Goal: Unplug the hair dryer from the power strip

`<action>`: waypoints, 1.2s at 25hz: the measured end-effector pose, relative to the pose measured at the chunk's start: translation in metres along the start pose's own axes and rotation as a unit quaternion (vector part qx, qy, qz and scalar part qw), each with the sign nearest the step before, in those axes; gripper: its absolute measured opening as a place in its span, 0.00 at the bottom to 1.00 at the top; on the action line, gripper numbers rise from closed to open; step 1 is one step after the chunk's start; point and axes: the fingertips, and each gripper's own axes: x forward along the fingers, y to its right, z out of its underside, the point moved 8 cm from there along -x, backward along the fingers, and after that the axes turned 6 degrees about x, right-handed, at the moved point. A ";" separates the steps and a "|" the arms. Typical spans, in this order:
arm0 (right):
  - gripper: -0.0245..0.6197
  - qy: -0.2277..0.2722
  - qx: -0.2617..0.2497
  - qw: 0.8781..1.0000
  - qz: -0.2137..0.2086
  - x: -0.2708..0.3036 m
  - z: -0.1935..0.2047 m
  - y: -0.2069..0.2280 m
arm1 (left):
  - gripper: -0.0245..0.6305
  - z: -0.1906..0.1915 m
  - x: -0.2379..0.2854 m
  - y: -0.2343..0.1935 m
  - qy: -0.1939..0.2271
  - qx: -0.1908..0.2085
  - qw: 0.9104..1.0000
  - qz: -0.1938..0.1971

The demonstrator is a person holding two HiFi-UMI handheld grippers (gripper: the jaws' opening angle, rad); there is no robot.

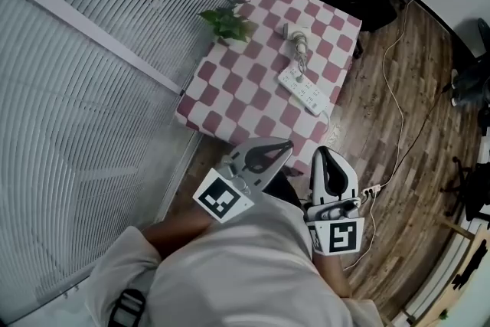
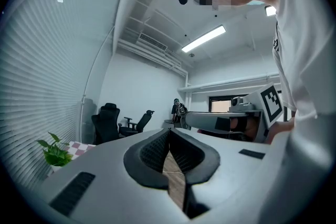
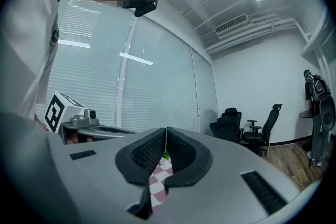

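both the left claw (image 1: 287, 146) and right claw (image 1: 322, 154), closed on nothing, seem mid-approach; next they must reach the power strip (image 1: 303, 90) on the worktop (image 1: 249, 92).

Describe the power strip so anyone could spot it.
Find the table with the pink-and-white checked cloth beside the blinds. On its right half lies the power strip, a long white bar set diagonally. Unlike the leafy plant and the hair dryer just beyond it, it is flat and rectangular.
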 end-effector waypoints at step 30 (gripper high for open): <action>0.09 -0.019 0.019 0.998 -0.048 0.051 0.011 0.107 | 0.09 0.023 0.105 -0.034 -0.055 0.029 0.997 -0.055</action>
